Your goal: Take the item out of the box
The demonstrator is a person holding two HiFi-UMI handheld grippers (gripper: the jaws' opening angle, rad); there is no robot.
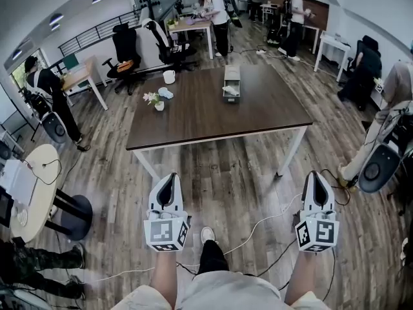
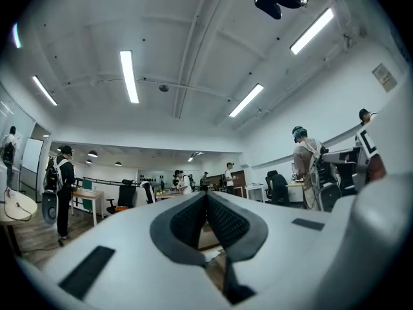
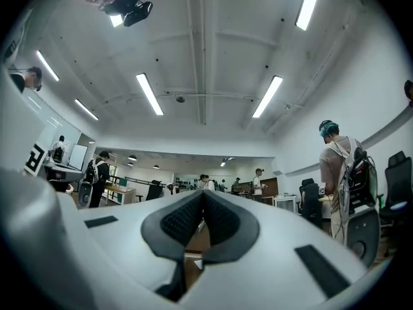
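Approach step only, nothing reached yet. Box (image 1: 231,82) upper centre of the head view, on the bench (image 1: 193,124); something pale inside, perhaps the item. Left gripper (image 1: 169,177) and right gripper (image 1: 316,174) low in frame, well short of it, fingers (image 2: 226,221) together on nothing. Next: close in, part fingers above the box.

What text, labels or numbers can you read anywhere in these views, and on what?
No readable words or numbers in any view.
Left cube, right cube: black-and-white square patterns, no letters.
Wall plate: too small to read.
Box on the table: no legible print.
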